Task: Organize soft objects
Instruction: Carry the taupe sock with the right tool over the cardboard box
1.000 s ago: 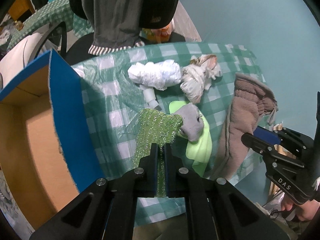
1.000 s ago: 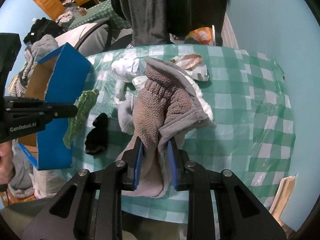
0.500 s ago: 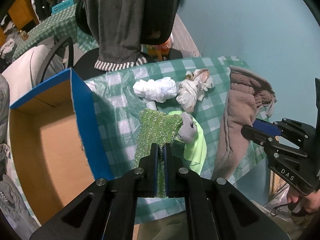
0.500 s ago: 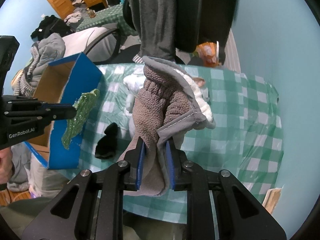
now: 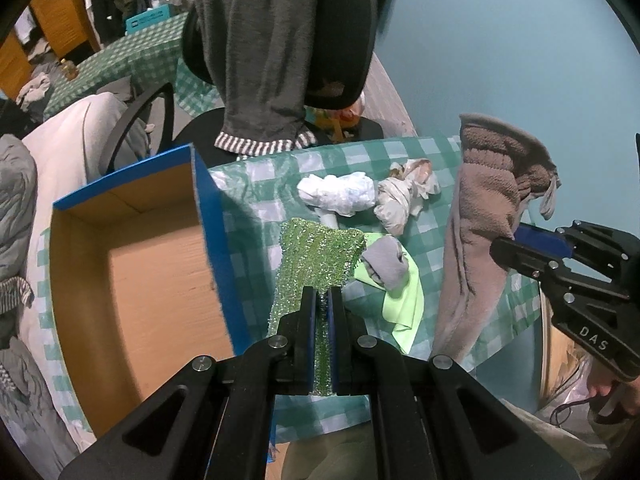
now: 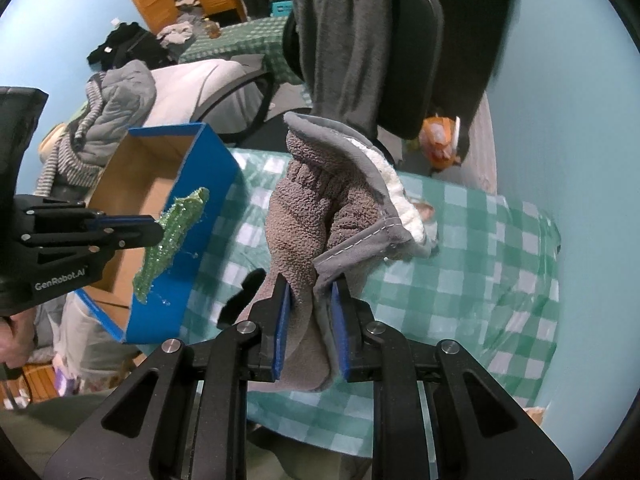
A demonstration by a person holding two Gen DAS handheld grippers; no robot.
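1. Jaws of the left gripper (image 5: 323,294) are pressing together on a sparkly green mesh scrubbing cloth (image 5: 318,258), which is hanging clear of the table, beside the box's blue wall in the left wrist view.
2. Jaws of the right gripper (image 6: 310,290) are clamping a thick fold of a brown fleece garment with grey trim and white fluffy lining (image 6: 316,208), and are standing a little apart around its bulk; the garment is being held up above the table, its lower end drooping below the blue pads.
3. Hands are showing only in part: the person's left hand (image 6: 16,340) is gripping the left gripper's handle at the edge of the right wrist view.
4. Just past the scrubbing cloth, a small grey rolled sock (image 5: 384,260) is lying on a lime-green flat cloth (image 5: 404,304), both resting on the table covered in green-and-white checked plastic (image 5: 256,200).
5. A small black soft item (image 6: 240,296) is lying on the table near the box, partly hidden behind the right gripper's finger.
6. Beside these, an open cardboard box with blue outer walls (image 5: 208,216) is sitting at the table's edge, its brown inside showing nothing in it.
7. Farther back, a crumpled white cloth bundle (image 5: 340,198) and a crumpled beige-and-white bundle (image 5: 404,196) are lying side by side.
8. Beyond the table, a black office chair (image 5: 344,40) is carrying a dark grey knitted garment with a striped hem (image 5: 260,60) draped over its back.
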